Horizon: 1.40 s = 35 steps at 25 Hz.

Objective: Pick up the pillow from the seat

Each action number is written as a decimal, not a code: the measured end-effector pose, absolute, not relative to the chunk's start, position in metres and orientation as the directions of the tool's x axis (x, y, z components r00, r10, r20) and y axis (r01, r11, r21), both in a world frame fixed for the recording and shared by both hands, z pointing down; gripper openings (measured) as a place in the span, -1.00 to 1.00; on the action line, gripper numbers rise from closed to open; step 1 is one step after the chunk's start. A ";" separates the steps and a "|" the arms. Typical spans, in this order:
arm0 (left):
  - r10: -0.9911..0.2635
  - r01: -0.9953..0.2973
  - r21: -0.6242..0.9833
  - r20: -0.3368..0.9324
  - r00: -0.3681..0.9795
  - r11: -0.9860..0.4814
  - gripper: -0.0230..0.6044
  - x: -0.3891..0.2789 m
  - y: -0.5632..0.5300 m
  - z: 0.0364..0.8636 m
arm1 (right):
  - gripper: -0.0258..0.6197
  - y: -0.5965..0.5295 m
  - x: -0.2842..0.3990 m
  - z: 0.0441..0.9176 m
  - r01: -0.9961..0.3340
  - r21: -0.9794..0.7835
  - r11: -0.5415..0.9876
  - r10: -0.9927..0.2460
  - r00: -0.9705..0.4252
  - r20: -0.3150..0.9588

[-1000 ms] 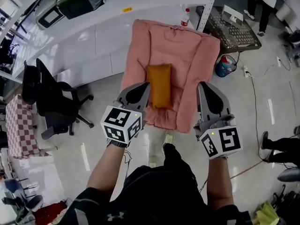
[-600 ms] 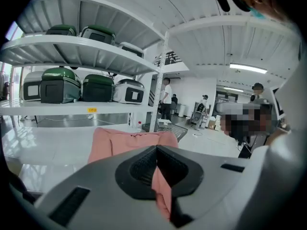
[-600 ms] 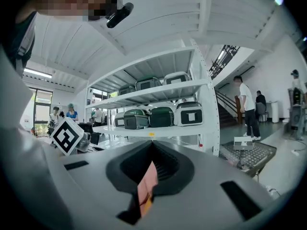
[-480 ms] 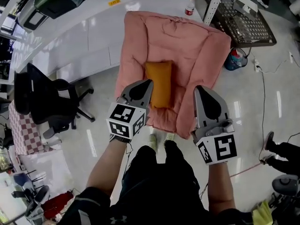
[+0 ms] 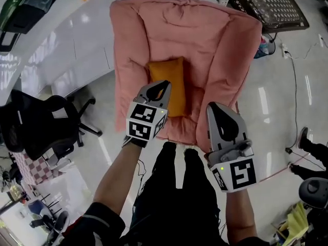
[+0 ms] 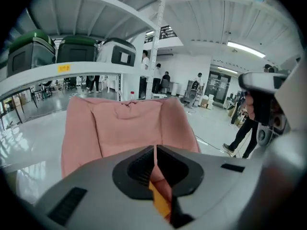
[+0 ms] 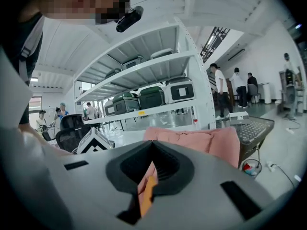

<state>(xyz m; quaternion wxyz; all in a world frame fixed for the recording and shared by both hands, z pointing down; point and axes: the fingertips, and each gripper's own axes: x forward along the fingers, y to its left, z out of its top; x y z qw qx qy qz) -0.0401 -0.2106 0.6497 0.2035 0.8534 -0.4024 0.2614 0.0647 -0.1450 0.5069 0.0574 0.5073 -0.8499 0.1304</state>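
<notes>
An orange pillow (image 5: 172, 75) lies lengthwise in the middle of a pink padded seat (image 5: 215, 45). My left gripper (image 5: 162, 87) is shut and empty, with its tips over the pillow's near half. My right gripper (image 5: 218, 109) is also shut and empty, over the seat's front right edge, to the right of the pillow. In the left gripper view the jaws (image 6: 154, 152) meet on a thin seam, with a sliver of pillow (image 6: 160, 202) showing below it and the seat back (image 6: 124, 123) beyond. The right gripper view shows closed jaws (image 7: 152, 148) and an orange strip of pillow (image 7: 146, 194).
A black office chair (image 5: 36, 132) stands on the floor to the left. A white shelf unit (image 5: 56, 35) runs behind and left of the seat. A wire-mesh cart (image 5: 274, 4) is at the back right. A cable and someone's shoe (image 5: 303, 139) lie at the right.
Both grippers have dropped and moved forward toward the seat, which now fills more of the head view. The left gripper's tips have come over the pillow. Both stay shut.
</notes>
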 end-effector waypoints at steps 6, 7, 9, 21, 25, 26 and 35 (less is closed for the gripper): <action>-0.526 -0.762 0.139 0.644 0.555 -0.633 -0.84 -0.019 -0.244 0.714 | -0.91 -0.171 0.067 0.556 -0.898 -0.185 0.400 -0.863 -0.437 0.253; -0.520 -0.759 0.136 0.652 0.553 -0.636 -0.80 -0.017 -0.249 0.723 | -0.91 -0.175 0.068 0.561 -0.900 -0.187 0.394 -0.864 -0.432 0.257; -0.510 -0.757 0.126 0.668 0.543 -0.641 -0.72 -0.013 -0.259 0.739 | -0.91 -0.183 0.069 0.570 -0.901 -0.192 0.388 -0.864 -0.428 0.264; -0.465 -0.730 0.001 0.770 0.437 -0.684 -0.48 0.002 -0.320 0.842 | -0.91 -0.214 0.078 0.632 -0.894 -0.258 0.366 -0.858 -0.432 0.280; -0.453 -0.719 -0.041 0.800 0.393 -0.694 -0.45 0.002 -0.331 0.871 | -0.91 -0.216 0.080 0.648 -0.897 -0.274 0.348 -0.857 -0.422 0.295; -0.448 -0.716 -0.047 0.808 0.383 -0.697 -0.43 0.003 -0.334 0.878 | -0.91 -0.217 0.081 0.652 -0.898 -0.277 0.343 -0.857 -0.420 0.299; -0.377 -0.690 -0.059 0.870 0.319 -0.721 -0.29 0.013 -0.353 0.919 | -0.91 -0.219 0.093 0.668 -0.907 -0.289 0.307 -0.862 -0.393 0.319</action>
